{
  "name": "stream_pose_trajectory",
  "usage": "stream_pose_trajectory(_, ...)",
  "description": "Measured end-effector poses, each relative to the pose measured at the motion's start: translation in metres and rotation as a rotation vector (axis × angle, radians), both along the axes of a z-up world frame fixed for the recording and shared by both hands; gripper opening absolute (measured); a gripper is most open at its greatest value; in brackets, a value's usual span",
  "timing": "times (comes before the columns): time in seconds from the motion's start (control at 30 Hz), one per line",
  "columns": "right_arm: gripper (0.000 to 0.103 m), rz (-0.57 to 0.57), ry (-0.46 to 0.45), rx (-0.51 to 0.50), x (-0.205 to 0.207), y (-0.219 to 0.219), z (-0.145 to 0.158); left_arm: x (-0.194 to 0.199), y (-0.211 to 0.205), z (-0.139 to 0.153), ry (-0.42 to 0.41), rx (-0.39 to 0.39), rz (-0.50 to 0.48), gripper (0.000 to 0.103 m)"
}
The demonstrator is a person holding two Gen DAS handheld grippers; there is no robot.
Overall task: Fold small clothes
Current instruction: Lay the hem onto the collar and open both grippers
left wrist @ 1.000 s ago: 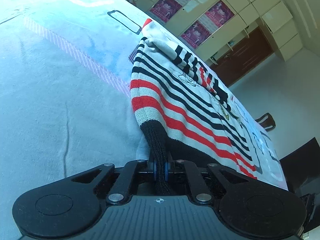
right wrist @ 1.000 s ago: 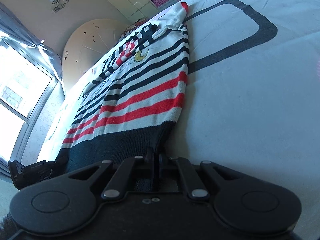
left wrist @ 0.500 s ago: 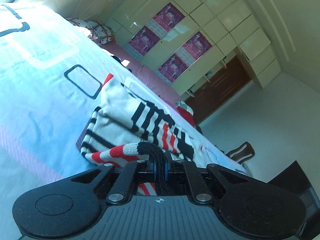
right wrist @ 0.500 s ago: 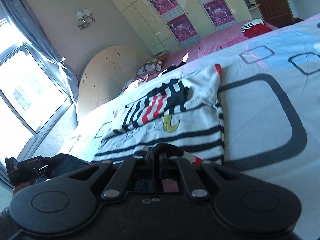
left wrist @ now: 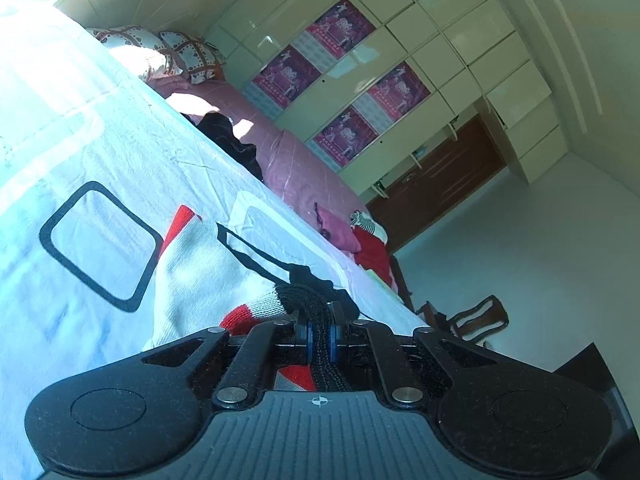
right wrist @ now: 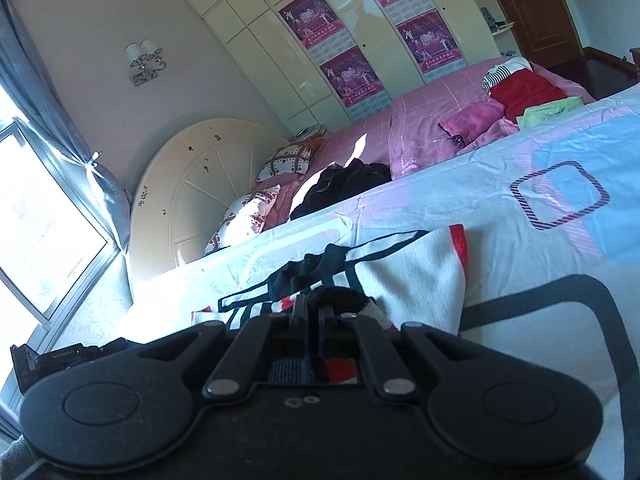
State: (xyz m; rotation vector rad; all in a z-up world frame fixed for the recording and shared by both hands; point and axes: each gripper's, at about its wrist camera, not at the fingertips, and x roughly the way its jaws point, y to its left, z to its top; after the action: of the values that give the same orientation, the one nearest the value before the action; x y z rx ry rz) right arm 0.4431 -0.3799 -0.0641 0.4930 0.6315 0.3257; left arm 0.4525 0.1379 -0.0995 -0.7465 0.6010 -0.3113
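— Bedroom, patterned sheet [left wrist: 92,152]. Sweater [left wrist: 200,268] lies at twelve o'clock of both grippers.
— Left gripper [left wrist: 320,330] and right gripper [right wrist: 313,312] pinch its dark hem [left wrist: 304,296]: bottom-up fold mid-way, laying down and release remain.

Sweater [left wrist: 200,276]: white knit, black and red stripes, black ribbed hem.
Bedsheet [right wrist: 560,216]: pale blue and white, pink bands, dark rounded-rectangle outlines.
Quilt [right wrist: 420,132] beyond bedsheet: pink check.
Pillows [right wrist: 244,216] by quilt: white, dark-red lattice.
Posters [right wrist: 356,76] on cream wardrobe [right wrist: 260,40]: magenta.
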Motion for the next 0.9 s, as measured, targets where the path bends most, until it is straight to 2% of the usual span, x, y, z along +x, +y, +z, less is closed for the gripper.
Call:
stream_pose_trajectory(0.27, 0.005, -0.055, 0.115, 0.049, 0.091, -0.004, -0.049, 0.1, 0.001, -0.041, 0.112, 0.018, -0.045, 0.007)
stream_pose_trajectory(0.4, 0.006, -0.113, 0.177, 0.078, 0.118, -0.012, -0.073, 0.136, -0.006, -0.063, 0.172, 0.034, -0.075, 0.007)
stream_pose_trajectory(0.47, 0.009, -0.138, 0.204, 0.082, 0.129, -0.017, -0.084, 0.151, -0.008, -0.073, 0.191, 0.017, -0.075, 0.007)
stream_pose_trajectory(0.5, 0.012, -0.156, 0.21, 0.072, 0.133, -0.018, -0.087, 0.156, -0.008, -0.076, 0.196, 0.001, -0.071, 0.01)
stream_pose_trajectory(0.53, 0.021, -0.177, 0.208, 0.067, 0.135, -0.02, -0.089, 0.159, -0.006, -0.078, 0.196, -0.018, -0.061, 0.016)
stream_pose_trajectory(0.57, 0.026, -0.215, 0.192, 0.064, 0.136, -0.023, -0.089, 0.162, -0.004, -0.077, 0.183, -0.042, -0.047, 0.036)
stream_pose_trajectory(0.6, 0.033, -0.252, 0.173, 0.063, 0.135, -0.029, -0.088, 0.162, -0.001, -0.074, 0.159, -0.056, -0.012, 0.068)
stream_pose_trajectory(0.63, 0.034, -0.271, 0.161, 0.067, 0.135, -0.035, -0.086, 0.161, 0.005, -0.071, 0.134, -0.045, 0.029, 0.082)
stream_pose_trajectory(0.67, 0.033, -0.272, 0.151, 0.081, 0.135, -0.041, -0.084, 0.159, 0.009, -0.065, 0.098, -0.033, 0.057, 0.089)
stream_pose_trajectory(0.73, 0.033, -0.262, 0.122, 0.072, 0.128, -0.045, -0.077, 0.159, 0.016, -0.057, 0.049, -0.028, 0.024, 0.087)
stream_pose_trajectory(0.8, 0.033, -0.217, 0.085, 0.037, 0.121, -0.043, -0.067, 0.16, 0.014, -0.043, 0.017, 0.101, -0.038, 0.075)
stream_pose_trajectory(0.83, 0.034, -0.191, 0.075, 0.014, 0.119, -0.04, -0.064, 0.16, 0.01, -0.039, 0.005, 0.163, -0.078, 0.075)
stream_pose_trajectory(0.9, 0.037, -0.132, 0.066, -0.053, 0.115, -0.032, -0.062, 0.161, -0.001, -0.035, -0.008, 0.279, -0.168, 0.066)
